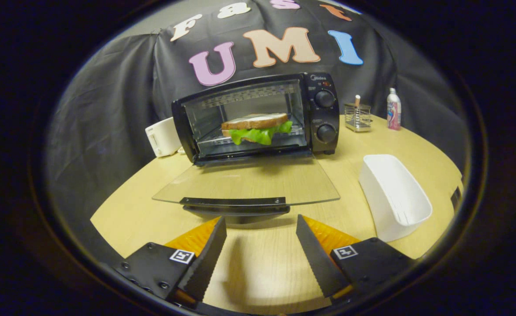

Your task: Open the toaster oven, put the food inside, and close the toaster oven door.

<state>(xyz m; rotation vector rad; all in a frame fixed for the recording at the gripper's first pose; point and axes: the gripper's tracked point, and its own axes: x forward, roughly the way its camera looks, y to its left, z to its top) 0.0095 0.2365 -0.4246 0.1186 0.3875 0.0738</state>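
Spreading wide over the pale wooden table (262, 263), the gripper (261, 219) has its two fingers (205, 259) well apart, with nothing between them but bare tabletop. Just ahead of the fingertips lies the dark handle (234, 202) of the toaster oven door (249, 180); the fingers do not touch it. The glass door is folded all the way down and lies flat and level above the table, with the wood grain showing through it.

Beyond the door stands the toaster oven (258, 116), black, with its mouth open toward the gripper. The sandwich (258, 127) sits inside on the wire rack, roughly in the middle of the cavity: a slice of brown bread on top and green lettuce hanging out below it toward the front. Two round knobs (325, 115) sit one above the other on the panel to the right of the cavity.

To the right of the fingers, near the table's edge, a white plastic bin (394, 197) stands well apart from the door. Farther back on that side are a small wire holder (357, 117) with something upright in it, and beside it a small bottle (393, 109). Left of the oven, just behind its corner, a white box-like appliance (163, 137) stands against the dark cloth wall (109, 109).
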